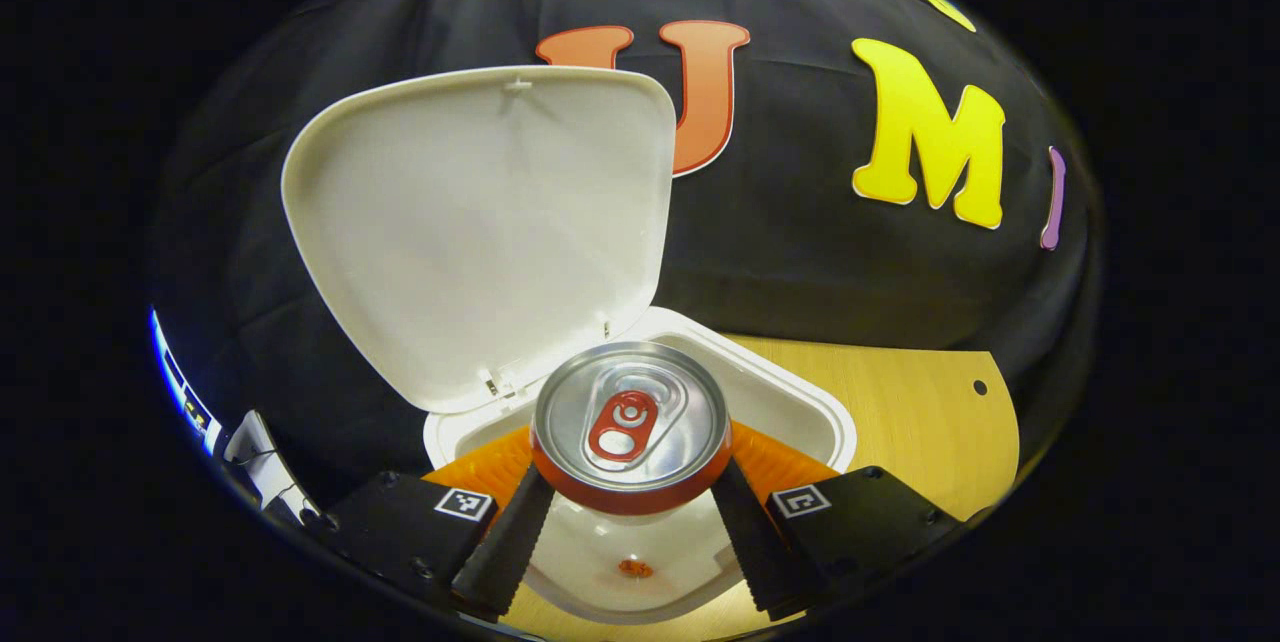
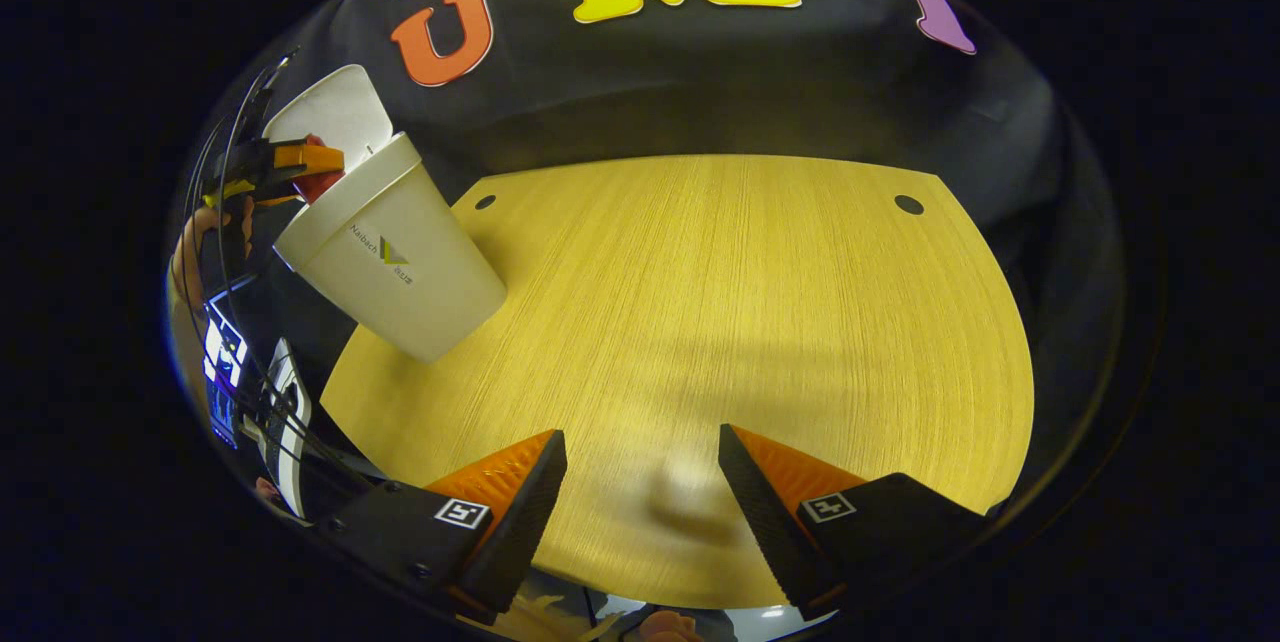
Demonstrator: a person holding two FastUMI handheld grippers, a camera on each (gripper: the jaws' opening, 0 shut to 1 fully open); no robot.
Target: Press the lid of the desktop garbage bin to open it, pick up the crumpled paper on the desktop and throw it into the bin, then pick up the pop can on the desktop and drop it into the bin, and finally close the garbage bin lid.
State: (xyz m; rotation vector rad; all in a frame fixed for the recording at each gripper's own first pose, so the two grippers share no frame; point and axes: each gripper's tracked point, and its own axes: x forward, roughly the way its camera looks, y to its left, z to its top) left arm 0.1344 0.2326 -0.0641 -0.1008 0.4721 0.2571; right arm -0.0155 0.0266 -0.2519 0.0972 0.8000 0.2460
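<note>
**Can held over open bin**

Left gripper view: left claw (image 1: pixel 632 512) pinching the can (image 1: pixel 630 427), one finger pressed on each side of its body just below the top rim. Can upright, silver top with red pull tab facing the camera. Directly under it, the white bin (image 1: pixel 800 412), mouth open; lid (image 1: pixel 480 222) swung up and back on its hinge, standing nearly vertical behind the can. Can above the bin opening, not inside; whether it touches the rim cannot be told. Small orange-red speck visible low in the bin interior, too small to identify. Crumpled paper not made out inside the bin from this angle.

Right gripper view: right claw (image 2: pixel 642 512) spread wide, nothing between the fingers, hovering over bare wooden bench (image 2: pixel 720 322). Bin (image 2: pixel 400 262) at far left of the bench, lid (image 2: pixel 335 112) raised. Left claw (image 2: pixel 300 167) seen at the bin mouth with a red part of the can between its fingers; hand (image 2: pixel 190 252) behind it partly visible. Two small dark holes near the bench's far edge.
</note>
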